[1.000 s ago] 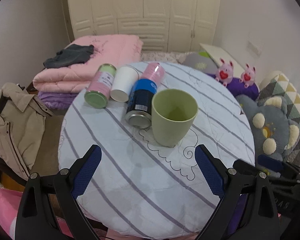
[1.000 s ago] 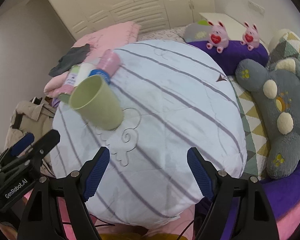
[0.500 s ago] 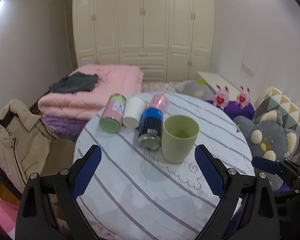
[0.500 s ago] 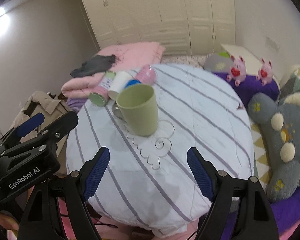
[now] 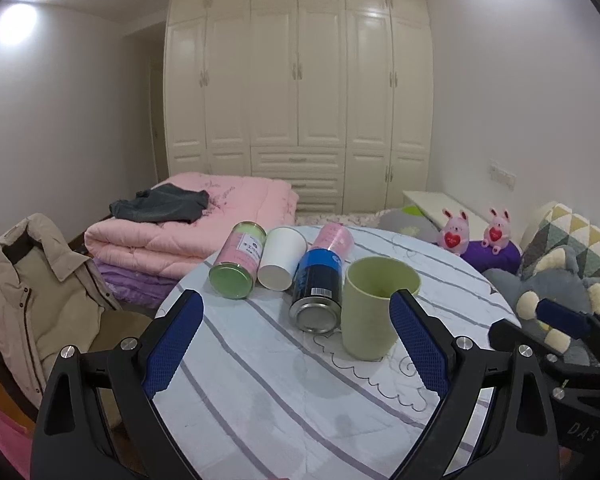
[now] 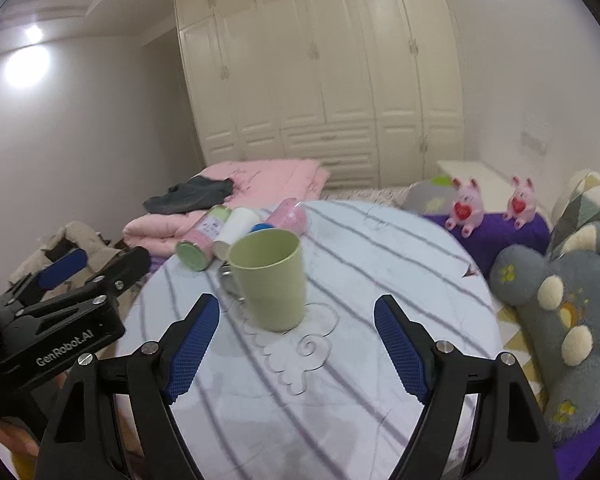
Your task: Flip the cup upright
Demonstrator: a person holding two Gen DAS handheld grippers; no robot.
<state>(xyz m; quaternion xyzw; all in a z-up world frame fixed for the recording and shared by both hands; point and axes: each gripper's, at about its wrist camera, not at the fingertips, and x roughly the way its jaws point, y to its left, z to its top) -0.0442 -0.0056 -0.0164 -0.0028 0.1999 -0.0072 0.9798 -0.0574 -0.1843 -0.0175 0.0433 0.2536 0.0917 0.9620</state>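
A light green cup [image 5: 370, 312] stands upright, mouth up, on the round striped table [image 5: 268, 380]. It also shows in the right wrist view [image 6: 270, 280]. My left gripper [image 5: 296, 336] is open and empty, held back from the cup near the table's front. My right gripper [image 6: 296, 344] is open and empty, just short of the cup. The right gripper's body shows at the right of the left wrist view [image 5: 556, 344]; the left gripper's body shows at the left of the right wrist view [image 6: 60, 312].
Behind the cup lie a blue can [image 5: 316, 292], a white paper cup [image 5: 280, 258], a pink tin with green lid [image 5: 236, 266] and a pink cup [image 5: 334, 236]. A jacket on a chair [image 5: 32, 300] is left; plush toys [image 5: 560, 292] right; folded quilts [image 5: 204, 220] behind.
Both grippers have pulled back and tilted up from the table, so the wardrobe now fills the upper view. The green cup stays upright in place.
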